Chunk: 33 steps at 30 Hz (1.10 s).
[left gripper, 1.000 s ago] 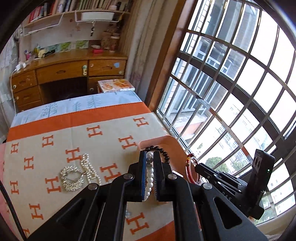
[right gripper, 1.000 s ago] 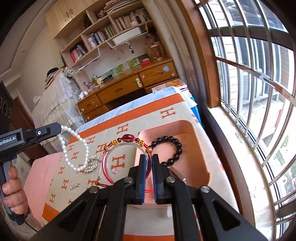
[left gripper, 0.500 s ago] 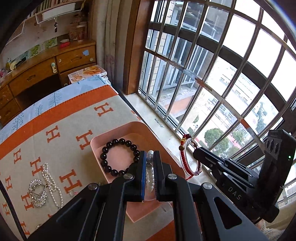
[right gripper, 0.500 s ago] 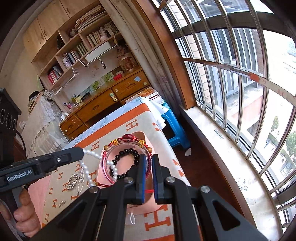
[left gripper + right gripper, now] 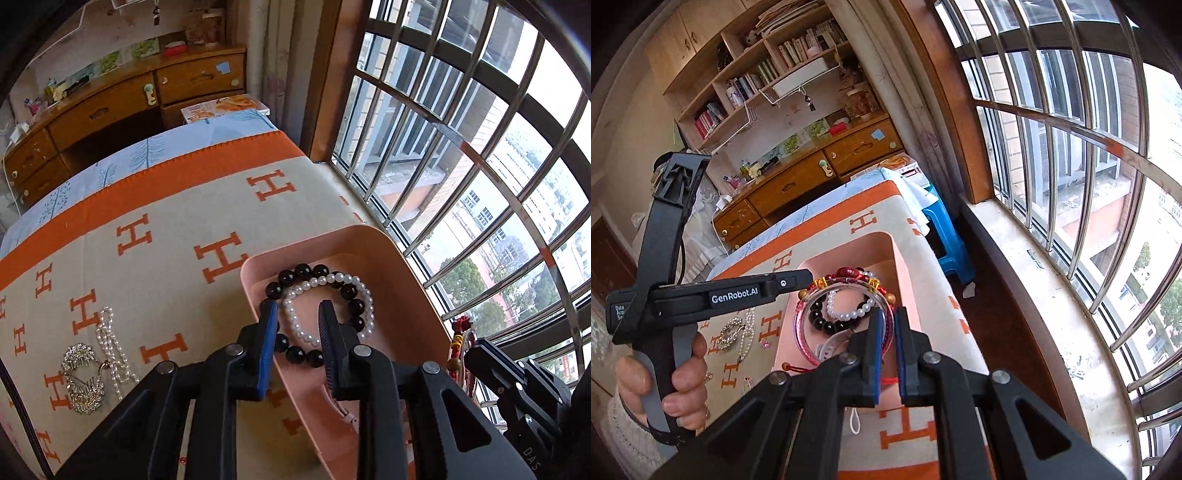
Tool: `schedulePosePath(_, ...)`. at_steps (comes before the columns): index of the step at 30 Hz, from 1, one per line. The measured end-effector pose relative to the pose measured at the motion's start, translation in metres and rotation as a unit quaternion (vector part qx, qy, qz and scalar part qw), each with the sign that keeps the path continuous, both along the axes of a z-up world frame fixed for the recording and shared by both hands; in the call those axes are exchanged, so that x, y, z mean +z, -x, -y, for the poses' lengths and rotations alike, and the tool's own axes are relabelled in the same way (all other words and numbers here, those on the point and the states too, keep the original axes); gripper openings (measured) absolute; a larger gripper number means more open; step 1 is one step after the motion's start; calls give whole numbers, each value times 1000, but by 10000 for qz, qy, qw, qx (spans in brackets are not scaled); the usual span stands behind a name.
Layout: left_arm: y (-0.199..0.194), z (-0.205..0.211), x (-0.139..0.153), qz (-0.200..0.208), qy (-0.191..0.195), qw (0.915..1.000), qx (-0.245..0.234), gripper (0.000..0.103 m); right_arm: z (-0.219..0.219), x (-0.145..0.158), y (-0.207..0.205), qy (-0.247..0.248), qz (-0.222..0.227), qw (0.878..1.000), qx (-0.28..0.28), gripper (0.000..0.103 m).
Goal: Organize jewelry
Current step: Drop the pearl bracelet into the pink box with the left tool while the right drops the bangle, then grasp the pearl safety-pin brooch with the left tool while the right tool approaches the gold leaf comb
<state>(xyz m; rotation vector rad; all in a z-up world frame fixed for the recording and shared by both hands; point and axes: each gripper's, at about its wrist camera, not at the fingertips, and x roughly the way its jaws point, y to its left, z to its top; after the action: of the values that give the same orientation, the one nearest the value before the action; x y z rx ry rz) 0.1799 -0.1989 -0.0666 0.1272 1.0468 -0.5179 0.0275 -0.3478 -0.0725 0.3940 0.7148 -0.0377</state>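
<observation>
A pink tray lies on the H-patterned blanket near the window. In it lie a black bead bracelet and a white pearl bracelet on top of it. My left gripper is open just above the pearl bracelet, its jaws on either side of it. My right gripper is shut on a red bangle with gold and red beads, held above the tray; through the bangle I see the black beads and pearls. The bangle's edge shows in the left wrist view.
A silver brooch and a pearl necklace lie on the blanket left of the tray. A barred window runs along the right. A wooden desk stands beyond. A blue stool stands past the bed's end.
My left gripper has opened and let the pearl bracelet drop into the tray onto the black bracelet. My right gripper still holds the red bangle, now over the tray.
</observation>
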Motion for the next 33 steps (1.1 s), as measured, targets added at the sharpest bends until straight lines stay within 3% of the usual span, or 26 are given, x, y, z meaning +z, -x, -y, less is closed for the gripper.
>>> schedulePosePath(2, 2, -13, 4, 107, 13, 9999, 133, 27, -3, -3, -7, 28, -92, 9999, 50, 6)
schedulePosePath(4, 4, -26, 8, 160, 20, 9994, 293, 42, -6, -5, -15, 70, -197, 9997, 82, 6)
schedulePosePath(5, 6, -34, 10, 192, 54, 9991, 364, 45, -7, -5, -19, 103, -243, 9996, 96, 6)
schedulePosePath(13, 22, -84, 24, 354, 177, 9963, 767, 46, -16, -8, -53, 465, -500, 9977, -44, 7)
schedulePosePath(17, 28, -120, 36, 518, 236, 9918, 1142, 48, -18, -11, -61, 270, -664, 9974, -105, 8)
schedulePosePath(20, 32, -151, 43, 598, 301, 9869, 1467, 55, -26, -6, -57, 222, -574, 9981, 8, 8)
schedulePosePath(26, 45, -210, 46, 597, 337, 9771, 2014, 55, -55, 10, -42, 327, -365, 9983, 317, 8)
schedulePosePath(33, 68, -254, 43, 661, 269, 9701, 2321, 55, -93, 20, -28, 384, -313, 9964, 689, 8)
